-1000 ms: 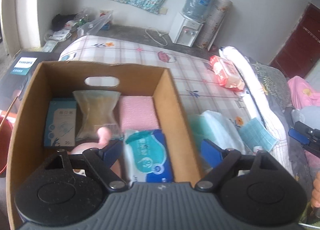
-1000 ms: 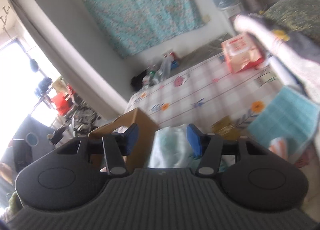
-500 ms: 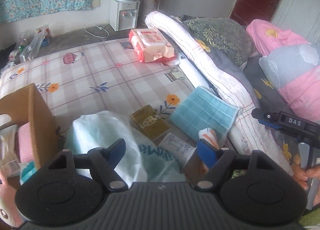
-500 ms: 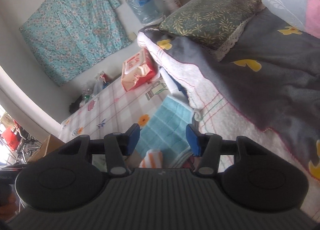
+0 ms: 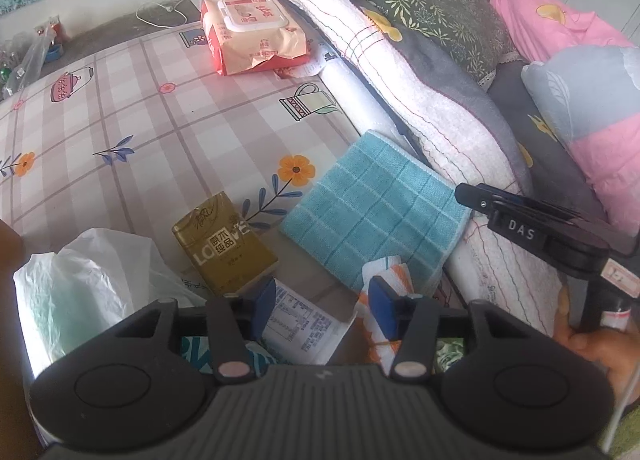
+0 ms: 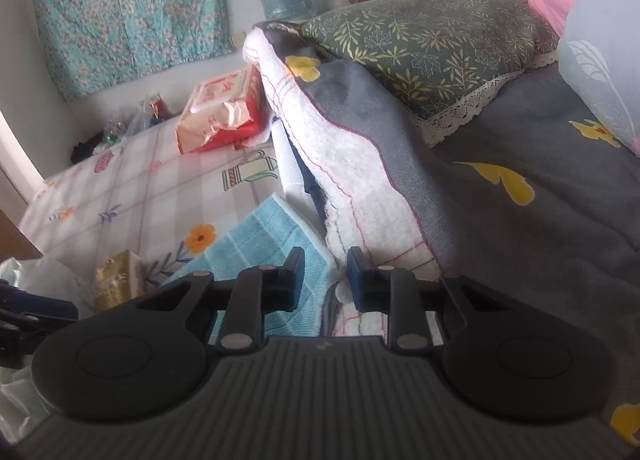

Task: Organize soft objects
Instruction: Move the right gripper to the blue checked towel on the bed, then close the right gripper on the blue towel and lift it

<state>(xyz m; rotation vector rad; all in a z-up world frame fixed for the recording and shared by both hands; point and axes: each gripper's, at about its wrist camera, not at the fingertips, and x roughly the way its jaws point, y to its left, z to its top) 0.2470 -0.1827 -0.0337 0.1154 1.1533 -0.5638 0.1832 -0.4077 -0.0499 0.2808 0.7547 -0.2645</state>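
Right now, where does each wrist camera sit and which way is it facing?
Left wrist: on the left gripper, angled down at the gold tissue pack, teal cloth and striped roll; its closing fingers and the person's other hand show.
Right wrist: on the right gripper, facing the blanket edge and pillow; its closing fingers show, nothing between them.
Shared: teal cloth, gold pack, red wipes pack.

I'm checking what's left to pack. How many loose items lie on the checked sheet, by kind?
Tissue or wipes packs: 3, red wipes pack, gold tissue pack, white printed pack
Cloths: 2, blue cloth, orange-striped cloth
Plastic bags: 1, white bag
Total: 6
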